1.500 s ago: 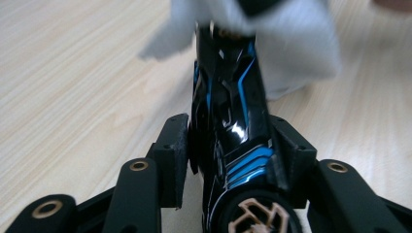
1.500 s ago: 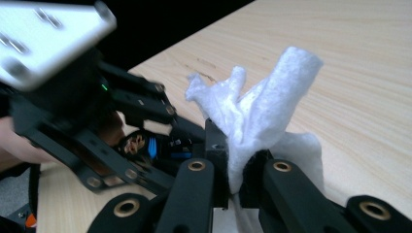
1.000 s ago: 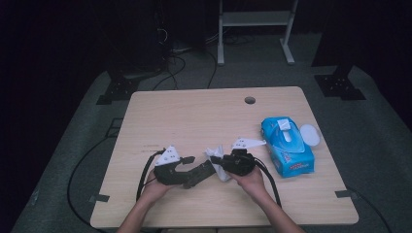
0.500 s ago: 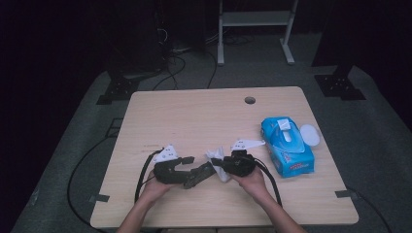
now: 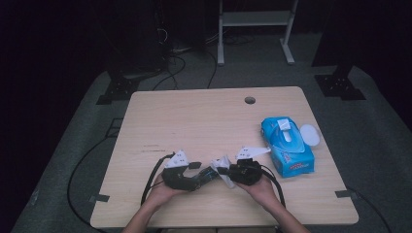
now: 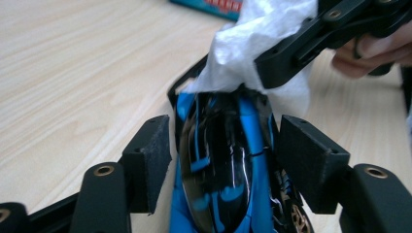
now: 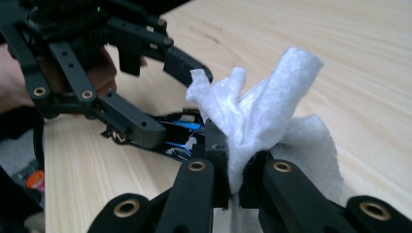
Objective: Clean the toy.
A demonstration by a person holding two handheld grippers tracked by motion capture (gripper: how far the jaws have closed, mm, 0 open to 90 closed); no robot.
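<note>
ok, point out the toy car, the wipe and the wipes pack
toy car (image 6: 221, 170): left gripper view, glossy blue-black roof
wipe (image 7: 262, 109): right gripper view, bunched part above the jaws
wipes pack (image 5: 287, 146): high view, blue top face

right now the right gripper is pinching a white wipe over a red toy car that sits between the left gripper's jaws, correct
Not quite: the toy car is blue and black, not red, as the left gripper view shows. The rest holds: the right gripper pinches the white wipe, and the car sits between the left gripper's jaws.

Bright tabletop amid dark surroundings; soft, slightly blurred close-ups with glare.
</note>
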